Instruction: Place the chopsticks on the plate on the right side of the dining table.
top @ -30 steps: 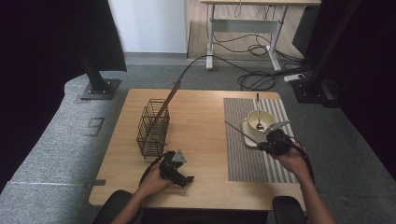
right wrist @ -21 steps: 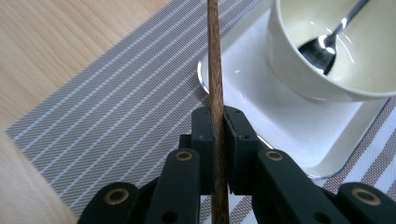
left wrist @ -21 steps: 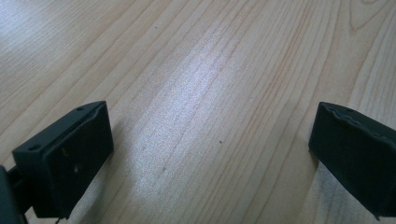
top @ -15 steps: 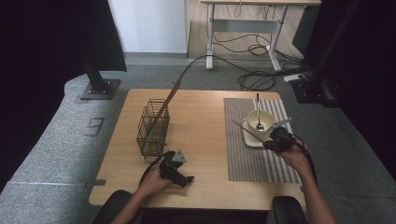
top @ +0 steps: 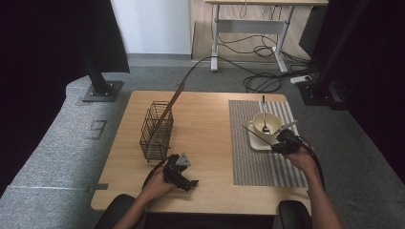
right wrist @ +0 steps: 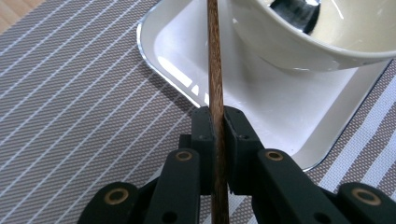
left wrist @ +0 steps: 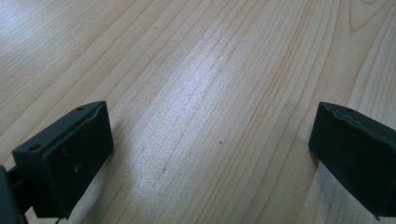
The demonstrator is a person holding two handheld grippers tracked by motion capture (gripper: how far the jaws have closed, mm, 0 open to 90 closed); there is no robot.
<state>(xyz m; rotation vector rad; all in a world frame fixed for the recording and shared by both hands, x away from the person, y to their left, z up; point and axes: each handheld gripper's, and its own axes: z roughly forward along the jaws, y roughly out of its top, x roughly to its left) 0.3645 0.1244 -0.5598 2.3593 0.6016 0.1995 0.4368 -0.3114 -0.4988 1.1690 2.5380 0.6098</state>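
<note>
My right gripper (right wrist: pixel 216 123) is shut on a thin brown wooden stick (right wrist: pixel 214 56) that runs up past the corner of a white square plate (right wrist: pixel 187 65). A cream bowl (right wrist: pixel 303 44) stands on that plate with a metal spoon (right wrist: pixel 294 9) inside. From above, the right gripper (top: pixel 278 143) sits at the plate's (top: pixel 258 143) near edge, the stick (top: pixel 255 133) pointing left and away beside the bowl (top: pixel 272 121). My left gripper (top: pixel 185 180) rests low on the bare wood near the table's front, open, and its own view (left wrist: pixel 210 154) has nothing between the jaws.
A dark wire basket (top: pixel 155 131) stands left of centre with a long wooden utensil (top: pixel 173 100) leaning out of it. A grey striped placemat (top: pixel 258 162) covers the right side of the wooden table (top: pixel 205 124). Cables and a desk frame lie on the floor behind.
The right gripper has shifted slightly right with the stick, whose far tip has swung closer to the bowl. The left gripper has stayed put.
</note>
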